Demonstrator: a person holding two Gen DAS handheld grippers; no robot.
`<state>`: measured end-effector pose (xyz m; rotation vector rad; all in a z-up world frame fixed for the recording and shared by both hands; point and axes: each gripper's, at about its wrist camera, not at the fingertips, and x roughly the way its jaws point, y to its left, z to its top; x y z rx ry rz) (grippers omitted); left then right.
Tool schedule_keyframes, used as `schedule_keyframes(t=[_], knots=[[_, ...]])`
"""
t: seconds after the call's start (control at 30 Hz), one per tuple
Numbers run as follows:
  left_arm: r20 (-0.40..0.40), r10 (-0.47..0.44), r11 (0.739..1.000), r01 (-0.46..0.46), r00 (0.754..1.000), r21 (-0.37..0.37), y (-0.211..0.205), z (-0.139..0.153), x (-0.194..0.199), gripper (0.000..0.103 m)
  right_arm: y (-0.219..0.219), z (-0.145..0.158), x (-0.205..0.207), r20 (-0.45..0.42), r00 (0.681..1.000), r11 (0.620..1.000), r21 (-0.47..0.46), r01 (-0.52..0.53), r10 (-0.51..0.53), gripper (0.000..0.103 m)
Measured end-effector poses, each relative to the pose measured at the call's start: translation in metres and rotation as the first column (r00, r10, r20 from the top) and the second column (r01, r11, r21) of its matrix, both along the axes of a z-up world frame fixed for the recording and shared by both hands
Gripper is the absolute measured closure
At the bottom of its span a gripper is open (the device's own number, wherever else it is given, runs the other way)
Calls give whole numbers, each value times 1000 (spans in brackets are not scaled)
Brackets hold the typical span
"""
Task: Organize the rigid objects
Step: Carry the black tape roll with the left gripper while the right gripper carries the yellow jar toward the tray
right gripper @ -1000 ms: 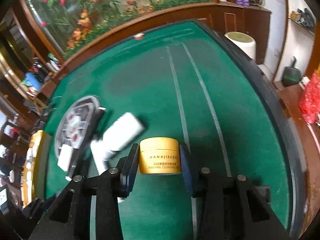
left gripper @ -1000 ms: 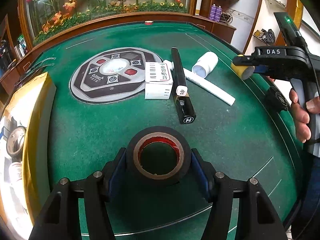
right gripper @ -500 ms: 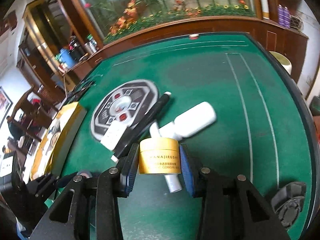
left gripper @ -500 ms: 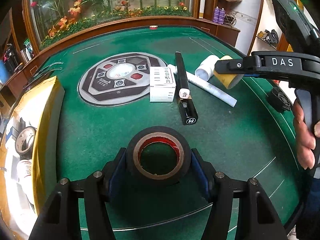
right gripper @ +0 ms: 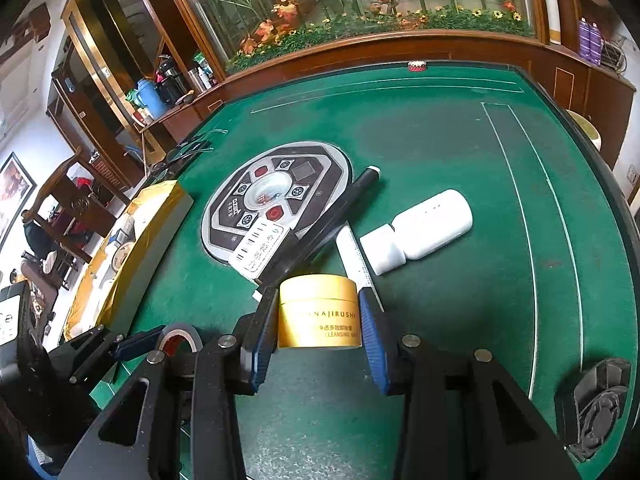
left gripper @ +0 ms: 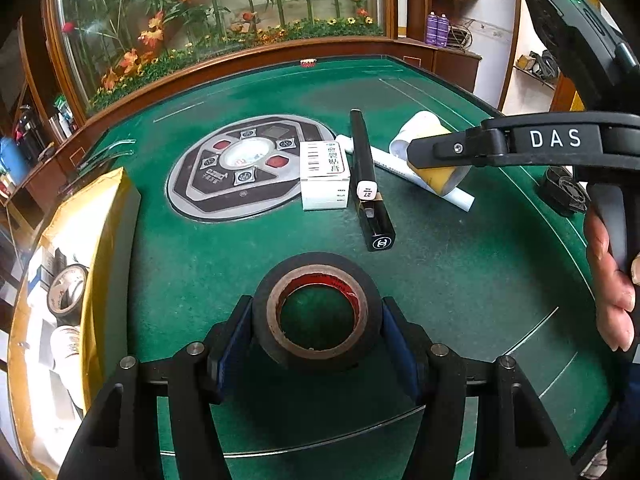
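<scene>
My left gripper (left gripper: 316, 332) is shut on a black tape roll (left gripper: 316, 316) with a red-brown core, held just above the green table. My right gripper (right gripper: 319, 320) is shut on a yellow cleansing-balm jar (right gripper: 318, 310); it also shows in the left wrist view (left gripper: 440, 174) at the right, over the white tube (left gripper: 460, 198). On the felt lie a white box (left gripper: 325, 176), a long black stick (left gripper: 366, 168), and a white bottle (right gripper: 420, 232). A gold-edged open box (left gripper: 96, 240) at the left holds a tape roll (left gripper: 66, 294) and other items.
A round grey control panel (left gripper: 240, 168) is set in the table centre. A black round cup holder (right gripper: 600, 404) sits at the right rim. A wooden rail and flower display lie at the far side.
My right gripper has swung left with the yellow jar, from the bare right side to over the white tube. My left gripper holds the tape roll still.
</scene>
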<state>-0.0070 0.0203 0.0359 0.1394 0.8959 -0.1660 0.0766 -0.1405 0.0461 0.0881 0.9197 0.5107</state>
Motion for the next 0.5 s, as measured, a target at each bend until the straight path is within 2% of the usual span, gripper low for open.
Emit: schedule_keyframes(t=[0.5], knots=[[38,6,999,-7,999,41,-3,5,-6,37,1,0,-1,2,1000,1000,0,0,0,64]])
